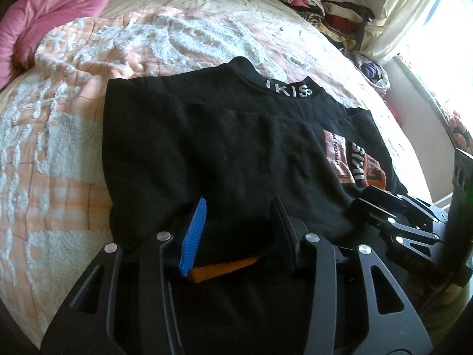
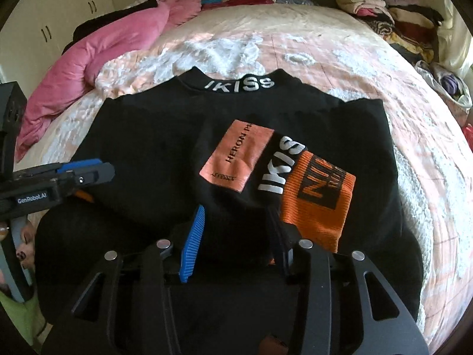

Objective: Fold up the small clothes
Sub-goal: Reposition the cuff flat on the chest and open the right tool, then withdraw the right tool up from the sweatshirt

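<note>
A black sweatshirt [image 1: 221,148] lies on the bed, its "IKISS" collar [image 2: 239,85] pointing away and both sleeves folded across the body. One sleeve shows a peach patch [image 2: 236,159] and an orange cuff [image 2: 316,201]. My left gripper [image 1: 238,230] is at the near left hem, jaws partly closed with black cloth bunched between the pads and an orange strip [image 1: 224,267] at their base. In the right wrist view the left gripper [image 2: 97,171] shows at the left edge. My right gripper [image 2: 239,230] stands open over the near hem beside the orange cuff, and it also appears in the left wrist view [image 1: 366,198].
The bed wears a peach and white tufted bedspread [image 2: 295,53]. A pink duvet [image 2: 124,38] is heaped at the far left. Piles of folded clothes [image 2: 393,14] line the far right. A bright window [image 1: 437,44] is on the right, white cupboards [image 2: 59,9] on the left.
</note>
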